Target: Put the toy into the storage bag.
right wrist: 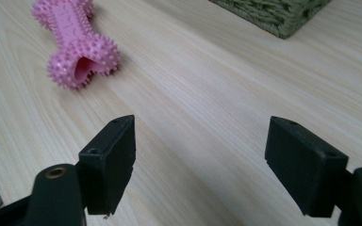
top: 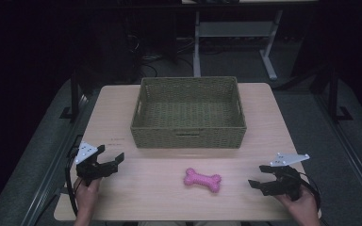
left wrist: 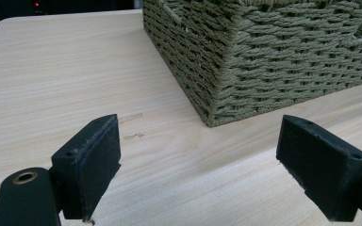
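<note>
A pink spiky bone-shaped toy (top: 202,180) lies on the light wooden table (top: 169,197), in front of an olive woven basket (top: 188,134). My left gripper (top: 111,157) rests at the table's near left, open, with nothing between its jaws; its own view looks at the basket's corner (left wrist: 217,89). At the near right, my right gripper (top: 260,176) is open and empty too, pointing left toward the toy (right wrist: 78,44), which sits a short way ahead of its fingertips (right wrist: 111,160).
The basket looks empty inside. Bare tabletop (right wrist: 207,84) lies between both grippers and the toy. Beyond the table is a dark floor with the legs of a white desk frame (top: 268,59) and cables.
</note>
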The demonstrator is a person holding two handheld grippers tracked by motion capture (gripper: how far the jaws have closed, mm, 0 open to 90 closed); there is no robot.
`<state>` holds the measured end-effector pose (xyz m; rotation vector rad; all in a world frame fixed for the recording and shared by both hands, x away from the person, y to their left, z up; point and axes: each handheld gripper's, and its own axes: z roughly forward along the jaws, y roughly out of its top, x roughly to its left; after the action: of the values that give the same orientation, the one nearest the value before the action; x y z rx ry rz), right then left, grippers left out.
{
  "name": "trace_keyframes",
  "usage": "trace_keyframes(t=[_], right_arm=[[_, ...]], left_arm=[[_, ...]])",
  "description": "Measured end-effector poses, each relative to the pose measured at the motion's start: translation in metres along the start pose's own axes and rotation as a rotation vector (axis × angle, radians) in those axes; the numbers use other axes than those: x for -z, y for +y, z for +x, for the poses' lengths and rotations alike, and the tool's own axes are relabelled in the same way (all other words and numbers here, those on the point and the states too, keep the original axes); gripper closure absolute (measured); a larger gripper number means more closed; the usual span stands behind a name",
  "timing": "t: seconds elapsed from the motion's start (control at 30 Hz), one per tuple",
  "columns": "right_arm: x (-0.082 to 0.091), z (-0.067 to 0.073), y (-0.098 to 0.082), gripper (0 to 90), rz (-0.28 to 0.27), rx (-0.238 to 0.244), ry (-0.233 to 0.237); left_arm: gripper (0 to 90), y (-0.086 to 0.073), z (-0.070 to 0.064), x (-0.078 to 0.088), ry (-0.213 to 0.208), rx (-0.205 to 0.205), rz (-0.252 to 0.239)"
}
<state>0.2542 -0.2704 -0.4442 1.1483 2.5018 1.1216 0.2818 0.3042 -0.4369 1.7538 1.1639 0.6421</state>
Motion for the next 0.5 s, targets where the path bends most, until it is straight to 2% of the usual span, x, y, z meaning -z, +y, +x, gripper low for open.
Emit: trace_keyframes(t=[0.27,0.5], right_arm=[[-0.004,0.003,0.015,22.9,0.034,0.034,0.032],[-0.010,0.010,0.037,20.9,0.066,0.084,0.076]], left_arm=[[13.9,0.001,0.000,-0.001,0.004,0.003,-0.002],[13.9,0.000,0.000,0.001,-0.003,0.001,-0.003]])
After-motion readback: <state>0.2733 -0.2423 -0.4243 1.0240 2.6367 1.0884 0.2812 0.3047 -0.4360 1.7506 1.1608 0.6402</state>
